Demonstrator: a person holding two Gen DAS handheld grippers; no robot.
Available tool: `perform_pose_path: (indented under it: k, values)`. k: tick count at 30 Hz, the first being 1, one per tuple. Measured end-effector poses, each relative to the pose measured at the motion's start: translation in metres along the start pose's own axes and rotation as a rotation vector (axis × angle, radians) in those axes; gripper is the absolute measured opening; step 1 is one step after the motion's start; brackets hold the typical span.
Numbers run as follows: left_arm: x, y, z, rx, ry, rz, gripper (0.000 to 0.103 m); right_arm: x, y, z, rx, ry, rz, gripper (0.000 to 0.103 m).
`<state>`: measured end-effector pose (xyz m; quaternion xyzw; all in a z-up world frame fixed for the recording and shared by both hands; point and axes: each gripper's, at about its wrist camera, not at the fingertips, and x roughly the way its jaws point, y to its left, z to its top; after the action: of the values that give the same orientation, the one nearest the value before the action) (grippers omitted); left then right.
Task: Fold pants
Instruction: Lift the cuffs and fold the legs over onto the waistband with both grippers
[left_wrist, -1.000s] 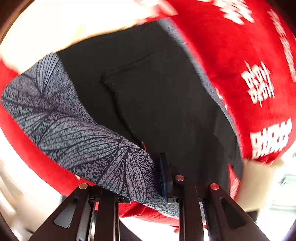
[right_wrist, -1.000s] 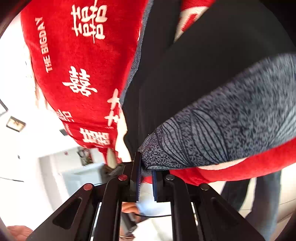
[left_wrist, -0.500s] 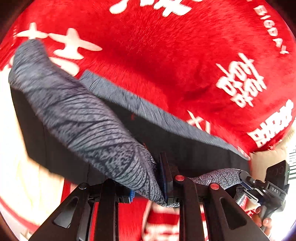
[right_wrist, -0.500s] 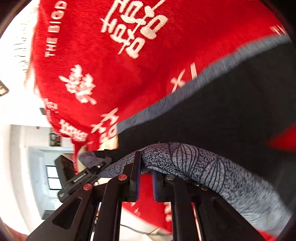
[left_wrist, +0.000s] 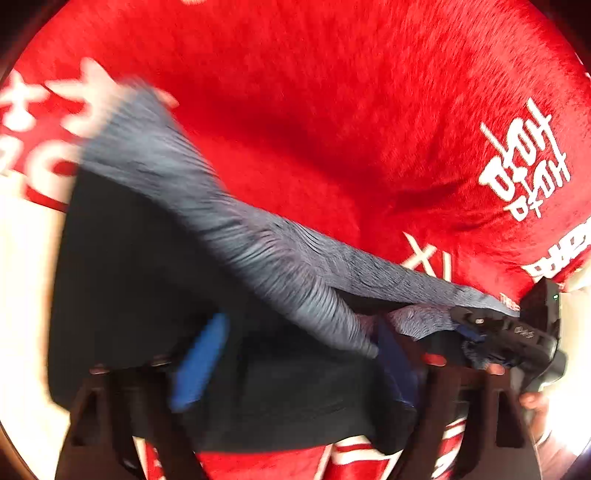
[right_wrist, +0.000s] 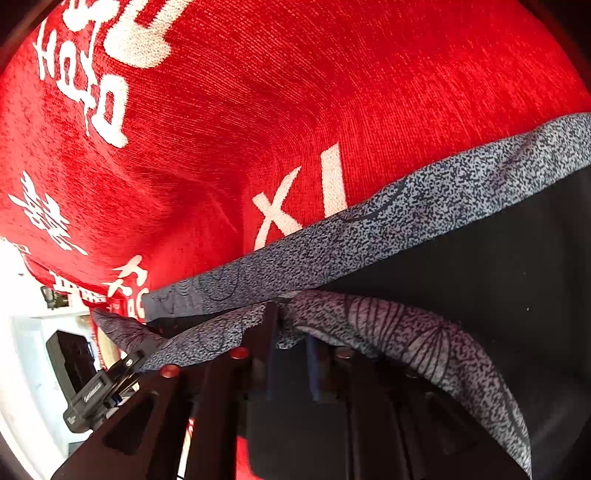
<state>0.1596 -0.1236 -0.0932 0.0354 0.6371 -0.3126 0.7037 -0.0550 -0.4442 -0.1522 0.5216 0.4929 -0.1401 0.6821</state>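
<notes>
The pants (left_wrist: 140, 280) are black with a grey patterned band (left_wrist: 258, 254); they lie on a red blanket (left_wrist: 332, 110) with white characters. In the left wrist view my left gripper (left_wrist: 295, 354) stands open, its blue pads (left_wrist: 199, 365) wide apart over the black cloth, the band's end by the right pad. The image is blurred. In the right wrist view my right gripper (right_wrist: 291, 332) is shut on the grey band (right_wrist: 369, 321), low over the pants (right_wrist: 498, 277). Each gripper shows in the other's view: the right one (left_wrist: 517, 332) and the left one (right_wrist: 99, 384).
The red blanket (right_wrist: 258, 110) covers the whole surface under the pants. Its edge and a bright white room (right_wrist: 33, 332) show at the lower left of the right wrist view. A hand (left_wrist: 532, 398) holds the right gripper.
Both grippers carried the band down and forward over the black cloth onto the blanket. My left gripper has opened and let go of the band. The right one still holds it.
</notes>
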Motion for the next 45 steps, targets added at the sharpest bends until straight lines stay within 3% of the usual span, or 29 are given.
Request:
perform_pose_path:
  k: [1, 3, 5, 11, 17, 20, 24, 28, 32, 34, 37, 38, 39, 40, 42, 45]
  values:
    - [-0.012, 0.000, -0.002, 0.029, -0.003, 0.019, 0.086, -0.002, 0.003, 0.000, -0.003, 0.008, 0.005, 0.044]
    - [-0.026, -0.004, -0.006, 0.074, -0.014, 0.058, 0.086, -0.010, 0.011, 0.001, -0.008, 0.018, 0.034, 0.089]
    - [-0.035, -0.017, -0.017, 0.151, -0.007, 0.090, 0.086, -0.021, 0.023, -0.003, -0.017, 0.009, 0.042, 0.099]
    - [-0.013, -0.089, -0.057, 0.371, 0.080, 0.080, 0.086, -0.082, 0.029, -0.043, -0.071, -0.041, 0.000, 0.099]
    - [0.024, -0.181, -0.104, 0.514, 0.172, 0.010, 0.086, -0.148, -0.041, -0.127, 0.082, -0.090, -0.082, 0.103]
    - [0.037, -0.216, -0.123, 0.544, 0.201, -0.011, 0.086, -0.176, -0.094, -0.178, 0.218, -0.111, -0.087, 0.103]
    - [0.055, -0.246, -0.140, 0.554, 0.219, 0.016, 0.086, -0.203, -0.163, -0.241, 0.367, -0.107, -0.156, 0.103]
    - [0.076, -0.259, -0.144, 0.541, 0.229, 0.070, 0.086, -0.201, -0.200, -0.267, 0.387, -0.067, -0.204, 0.103]
    - [0.086, -0.266, -0.150, 0.538, 0.229, 0.113, 0.086, -0.195, -0.222, -0.274, 0.398, -0.055, -0.194, 0.103]
    - [0.088, -0.268, -0.152, 0.536, 0.227, 0.127, 0.086, -0.196, -0.233, -0.276, 0.414, -0.064, -0.150, 0.103]
    - [0.092, -0.270, -0.155, 0.538, 0.231, 0.150, 0.086, -0.195, -0.231, -0.268, 0.392, -0.083, -0.099, 0.090]
    - [0.094, -0.272, -0.157, 0.548, 0.235, 0.165, 0.086, -0.190, -0.227, -0.264, 0.383, -0.077, -0.094, 0.069]
    - [0.095, -0.273, -0.158, 0.556, 0.235, 0.177, 0.086, -0.188, -0.228, -0.262, 0.384, -0.058, -0.104, 0.035]
    - [0.096, -0.275, -0.159, 0.562, 0.235, 0.186, 0.086, -0.186, -0.229, -0.260, 0.390, -0.043, -0.111, 0.021]
    - [0.096, -0.278, -0.160, 0.560, 0.237, 0.191, 0.086, -0.192, -0.231, -0.256, 0.413, -0.043, -0.059, 0.018]
    - [0.093, -0.288, -0.157, 0.538, 0.229, 0.190, 0.086, -0.225, -0.214, -0.238, 0.336, -0.082, -0.007, 0.017]
